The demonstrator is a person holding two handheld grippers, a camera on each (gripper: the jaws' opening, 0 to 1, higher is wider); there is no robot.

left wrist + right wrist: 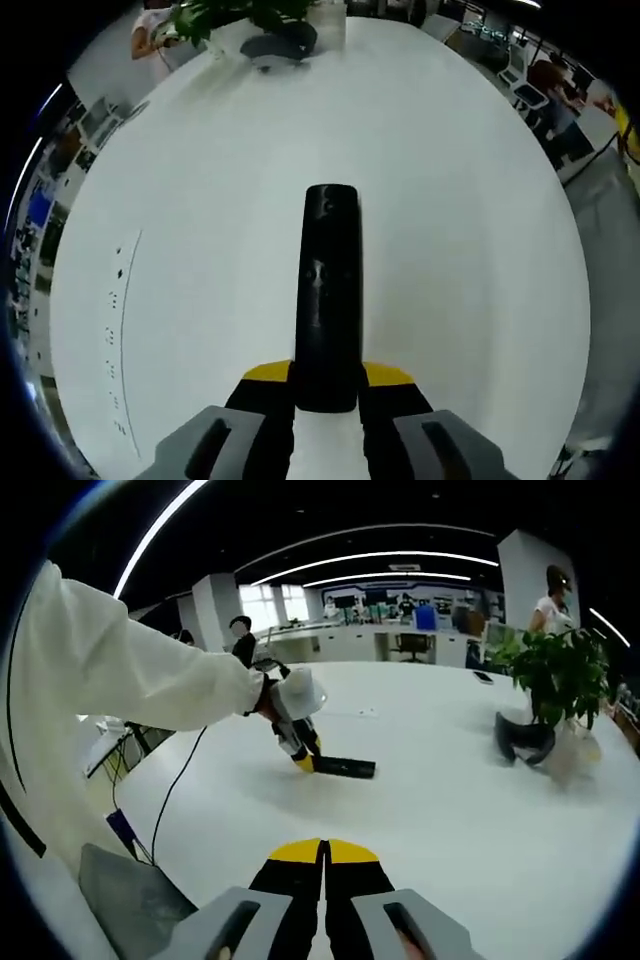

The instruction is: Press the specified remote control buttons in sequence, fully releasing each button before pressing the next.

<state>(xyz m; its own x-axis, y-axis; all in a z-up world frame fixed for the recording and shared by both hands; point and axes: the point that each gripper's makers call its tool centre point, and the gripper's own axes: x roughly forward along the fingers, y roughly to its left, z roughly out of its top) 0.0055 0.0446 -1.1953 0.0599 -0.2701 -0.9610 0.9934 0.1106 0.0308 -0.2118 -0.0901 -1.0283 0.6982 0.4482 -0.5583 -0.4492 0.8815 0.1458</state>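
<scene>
Pinching the near end of the black remote control [330, 300], the left gripper [328, 395] has its yellow-tipped fingers on either side of it at the bottom centre of the left gripper view, the remote lying flat on the white worktop [470, 230]. Lower centre of the right gripper view, the right gripper [324, 865] has its fingers pressed together, empty, above the worktop. A potted plant [560, 675] stands at the right of that frame.

No words, brands or numbers can be read. The remote control [330, 300] shows small pale marks on its dark face, too blurred to make out, and the distant office screens are illegible too.
</scene>
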